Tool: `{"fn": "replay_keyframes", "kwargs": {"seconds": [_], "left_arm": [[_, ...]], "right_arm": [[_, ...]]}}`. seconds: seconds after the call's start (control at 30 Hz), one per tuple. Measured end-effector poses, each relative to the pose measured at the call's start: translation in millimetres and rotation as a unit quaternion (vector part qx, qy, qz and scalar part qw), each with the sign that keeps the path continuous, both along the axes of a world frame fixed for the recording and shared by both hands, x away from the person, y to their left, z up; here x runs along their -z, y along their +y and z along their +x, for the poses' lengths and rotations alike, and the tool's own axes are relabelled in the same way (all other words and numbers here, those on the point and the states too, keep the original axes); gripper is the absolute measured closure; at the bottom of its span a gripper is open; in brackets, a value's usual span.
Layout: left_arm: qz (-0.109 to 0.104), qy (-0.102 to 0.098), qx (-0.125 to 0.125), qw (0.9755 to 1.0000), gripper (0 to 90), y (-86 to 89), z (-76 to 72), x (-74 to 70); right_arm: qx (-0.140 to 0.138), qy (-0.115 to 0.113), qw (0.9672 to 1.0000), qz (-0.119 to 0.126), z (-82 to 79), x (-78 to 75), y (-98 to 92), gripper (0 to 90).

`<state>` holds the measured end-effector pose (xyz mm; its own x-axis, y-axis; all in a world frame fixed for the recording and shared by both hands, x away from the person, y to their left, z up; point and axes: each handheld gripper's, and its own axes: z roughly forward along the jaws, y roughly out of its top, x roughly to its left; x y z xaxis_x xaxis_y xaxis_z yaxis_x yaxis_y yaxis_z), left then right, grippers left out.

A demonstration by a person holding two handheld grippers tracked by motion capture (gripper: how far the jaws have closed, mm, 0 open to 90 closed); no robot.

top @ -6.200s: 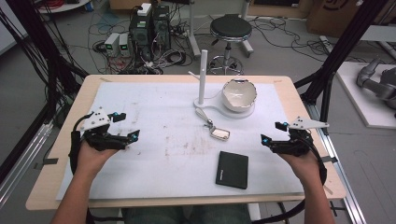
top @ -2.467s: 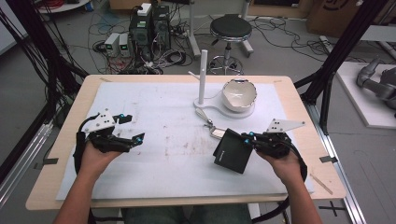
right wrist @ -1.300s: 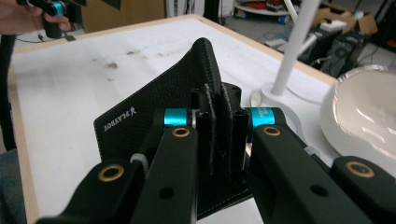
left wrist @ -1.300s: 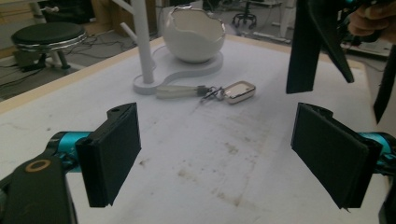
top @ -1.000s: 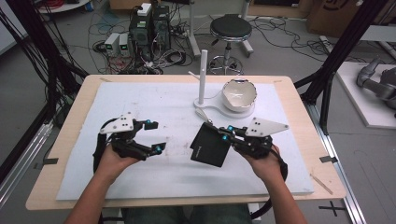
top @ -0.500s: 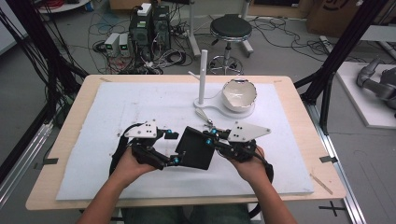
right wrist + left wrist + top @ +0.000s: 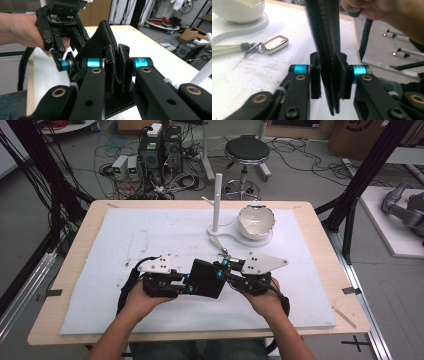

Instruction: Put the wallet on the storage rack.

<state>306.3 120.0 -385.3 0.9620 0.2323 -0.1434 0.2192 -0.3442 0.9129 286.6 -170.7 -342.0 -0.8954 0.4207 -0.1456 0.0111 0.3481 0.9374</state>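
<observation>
A black wallet point(image 7: 206, 277) is held up off the white mat point(image 7: 150, 235), near the middle of the table's front. My left gripper point(image 7: 189, 285) grips its left edge; its jaws have just been closing and now press on the wallet. In the left gripper view the wallet point(image 7: 328, 50) stands edge-on between the pads of my left gripper point(image 7: 329, 75). My right gripper point(image 7: 220, 272) is shut on the opposite edge. The right gripper view has the textured wallet point(image 7: 100, 42) pinched by my right gripper point(image 7: 117, 67), with the left gripper point(image 7: 66, 63) clamped on it farther off.
A white bowl point(image 7: 256, 220) sits on a white stand with an upright post point(image 7: 217, 202) at the back right of the mat. A silver key fob point(image 7: 274, 44) on a strap lies just beyond the grippers. A stool point(image 7: 247, 150) and computers stand past the table.
Both hands came together at the middle. The right gripper carried the wallet leftward, and the left gripper, open before, closed on the wallet's left edge.
</observation>
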Motion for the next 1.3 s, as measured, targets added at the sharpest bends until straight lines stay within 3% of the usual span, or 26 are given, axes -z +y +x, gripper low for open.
{"fn": "replay_keyframes", "kwargs": {"seconds": [0.1,0.17,0.2,0.23,0.3,0.43,0.53,0.67,0.77,0.8,0.83,0.9,0.97,1.03,1.07,1.3], "left_arm": [[0.02,-0.02,-0.008,0.9996,78.6,1.3,-0.9,-3.9],[0.041,-0.048,-0.009,0.998,78.7,1.2,-3.7,-8.0],[0.042,-0.052,-0.005,0.9978,78.7,1.3,-4.5,-9.3],[0.043,-0.056,-0.004,0.9975,78.7,1.9,-5.1,-10.6],[0.047,-0.065,0.0,0.9968,78.7,3.0,-6.3,-12.6],[0.06,-0.077,0.017,0.9951,78.6,4.0,-5.7,-13.3],[0.058,-0.08,0.026,0.9947,78.6,4.1,-5.9,-13.0],[0.057,-0.088,0.037,0.9938,78.6,2.7,-7.2,-13.3],[0.061,-0.089,0.037,0.9935,78.6,2.0,-7.4,-13.5],[0.06,-0.087,0.034,0.9938,78.4,3.0,-6.9,-13.3],[0.053,-0.083,0.033,0.9946,78.4,3.7,-6.6,-12.9],[0.037,-0.081,0.015,0.9959,75.4,4.6,-6.4,-12.5],[0.023,-0.083,-0.007,0.9963,66.8,6.0,-5.8,-12.6],[0.023,-0.076,-0.035,0.9962,48.6,8.4,-4.2,-13.0],[0.025,-0.076,-0.042,0.9959,44.5,11.0,-3.1,-13.0],[0.0,-0.057,-0.101,0.9933,27.9,34.8,3.7,-13.7]], "right_arm": [[-0.002,0.005,1.0,0.002,0.5,0.4,-1.0,79.5],[0.001,0.01,0.9999,0.004,1.8,0.1,-3.2,73.2],[-0.001,0.009,0.9999,0.004,3.4,0.2,-5.1,65.4],[0.001,0.02,0.9998,0.002,4.6,0.5,-7.1,58.6],[-0.007,0.04,0.9992,-0.004,10.0,2.8,-15.1,54.5],[-0.017,0.051,0.9984,-0.018,12.8,3.9,-20.0,53.3],[-0.041,0.074,0.996,-0.03,14.1,5.4,-19.9,53.1],[-0.057,0.08,0.9946,-0.036,14.3,7.5,-16.0,54.0],[-0.071,0.082,0.9928,-0.049,12.8,9.4,-10.0,61.1],[-0.078,0.078,0.9923,-0.056,12.0,9.0,-10.0,70.2],[-0.078,0.078,0.9923,-0.056,12.0,9.0,-10.0,70.2],[-0.084,0.074,0.9922,-0.054,10.4,8.1,-11.0,76.9],[-0.084,0.067,0.9924,-0.061,9.7,7.5,-10.1,78.2],[-0.063,0.056,0.9941,-0.068,9.7,7.0,-10.8,78.7],[-0.055,0.05,0.9949,-0.069,10.0,6.7,-12.5,78.7],[0.001,0.032,0.9971,-0.069,17.6,-3.6,-39.8,78.8]]}}
